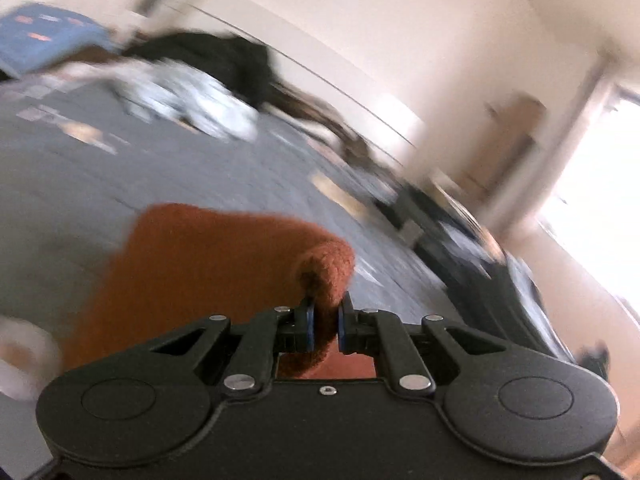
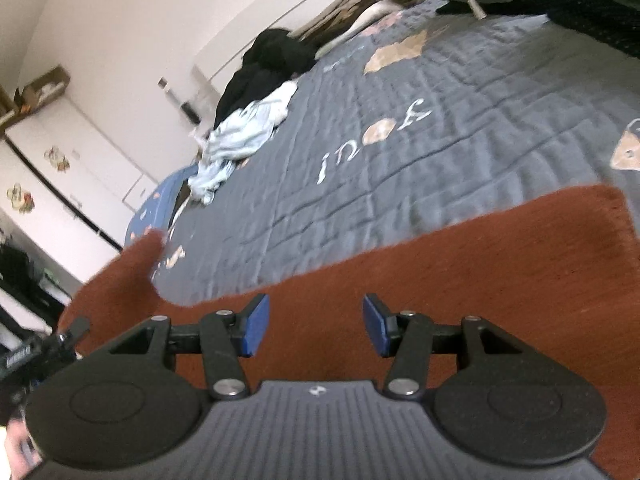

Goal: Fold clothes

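Currently, left gripper [image 1: 325, 320]: clamped on rust garment [image 1: 208, 264] edge, lifting it to fold.
Right gripper [image 2: 316, 330]: fingers apart, empty, above cloth.

Grey quilt [image 2: 460, 128] lies open ahead (heaped clothes [image 2: 240, 140] crowd its far edge).

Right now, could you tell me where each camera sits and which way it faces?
Left wrist: on the left gripper, facing across the grey quilt to a wall; its fingers pinch the rust-orange garment.
Right wrist: on the right gripper, fingers apart above that garment.
Shared: garment, quilt, pale-blue clothes heap.
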A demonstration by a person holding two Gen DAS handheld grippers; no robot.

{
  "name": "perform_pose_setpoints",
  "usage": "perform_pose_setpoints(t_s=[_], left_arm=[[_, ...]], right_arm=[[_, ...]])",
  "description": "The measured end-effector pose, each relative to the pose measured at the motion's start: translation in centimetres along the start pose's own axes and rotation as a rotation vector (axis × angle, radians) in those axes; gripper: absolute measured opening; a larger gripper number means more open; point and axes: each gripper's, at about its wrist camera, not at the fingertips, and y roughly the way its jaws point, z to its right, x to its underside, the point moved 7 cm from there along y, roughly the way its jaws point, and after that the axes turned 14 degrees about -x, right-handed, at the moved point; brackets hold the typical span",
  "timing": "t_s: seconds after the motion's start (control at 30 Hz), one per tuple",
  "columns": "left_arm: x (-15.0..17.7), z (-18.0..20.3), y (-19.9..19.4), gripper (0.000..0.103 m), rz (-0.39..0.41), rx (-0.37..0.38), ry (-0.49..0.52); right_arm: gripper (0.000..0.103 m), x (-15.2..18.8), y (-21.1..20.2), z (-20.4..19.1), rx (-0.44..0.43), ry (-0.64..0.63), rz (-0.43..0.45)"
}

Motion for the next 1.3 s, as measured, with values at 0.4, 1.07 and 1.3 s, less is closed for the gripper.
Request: perform_pose_setpoints(t_s=[0.4,1.07,1.3], left_arm=[[12.7,7.1,5.2,0.051,-0.222,0.010,0.250],[7.5,5.2,2.6,0.068,-0.068,-0.028,0.069],[7.3,3.6,1.6,0.068,-0.069,-0.045,0.045]], right_arm=[[0.054,0.5,-0.9,3.0,0.024,0.040,-0.063],[0.062,3.2,4.4,0.9,-0.027,0.017,-0.116],[0.061,3.2,5.6,1.5,-0.001,0.057,-0.074]])
